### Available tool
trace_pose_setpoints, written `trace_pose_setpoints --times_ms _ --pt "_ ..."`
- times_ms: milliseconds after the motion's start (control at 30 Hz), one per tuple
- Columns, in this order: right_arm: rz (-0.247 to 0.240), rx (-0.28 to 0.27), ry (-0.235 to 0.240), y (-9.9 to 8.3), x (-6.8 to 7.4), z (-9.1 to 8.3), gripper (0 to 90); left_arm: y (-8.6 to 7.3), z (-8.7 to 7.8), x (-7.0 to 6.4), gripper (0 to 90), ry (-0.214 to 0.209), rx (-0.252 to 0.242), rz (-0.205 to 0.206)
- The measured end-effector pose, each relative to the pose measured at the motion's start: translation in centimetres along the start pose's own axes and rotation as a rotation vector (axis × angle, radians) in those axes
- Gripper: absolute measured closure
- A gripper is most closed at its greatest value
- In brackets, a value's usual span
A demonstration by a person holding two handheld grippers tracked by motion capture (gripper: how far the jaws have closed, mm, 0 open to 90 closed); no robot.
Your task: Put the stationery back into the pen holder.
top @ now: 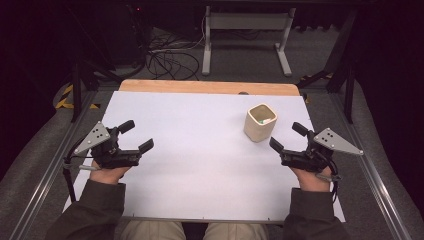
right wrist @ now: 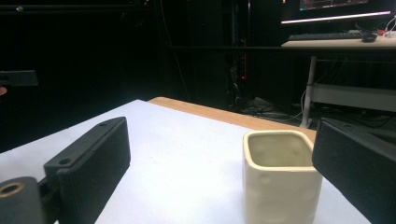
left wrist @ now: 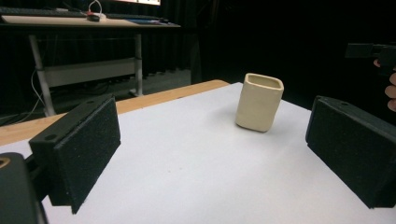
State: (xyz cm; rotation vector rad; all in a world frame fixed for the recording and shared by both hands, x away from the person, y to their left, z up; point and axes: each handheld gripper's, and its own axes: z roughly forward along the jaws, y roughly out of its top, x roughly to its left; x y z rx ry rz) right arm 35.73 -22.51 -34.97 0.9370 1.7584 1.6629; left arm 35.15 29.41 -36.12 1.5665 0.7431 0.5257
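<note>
A cream square cup (top: pixel 260 122) stands upright on the white table sheet (top: pixel 200 150), right of centre, with something green and white inside. My left gripper (top: pixel 136 135) rests open at the left side, far from the cup (left wrist: pixel 259 101), nothing between its jaws. My right gripper (top: pixel 288 136) is open at the right side, just short of the cup (right wrist: pixel 280 179), which stands close ahead between its jaws and toward the right one. Neither gripper touches the cup.
The sheet covers a wooden table whose far edge (top: pixel 210 87) shows bare wood. Metal rails (top: pixel 45 175) run along both table sides. Beyond the table stand a white desk frame (top: pixel 245 30) and floor cables (top: pixel 170 60).
</note>
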Motion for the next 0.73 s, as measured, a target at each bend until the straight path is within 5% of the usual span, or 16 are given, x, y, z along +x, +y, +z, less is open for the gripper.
trace_pose_setpoints --times_ms 733 --pt "0.004 0.011 -0.005 -0.21 -0.23 0.16 5.0 -0.37 0.09 0.29 3.9 0.002 0.016 0.010"
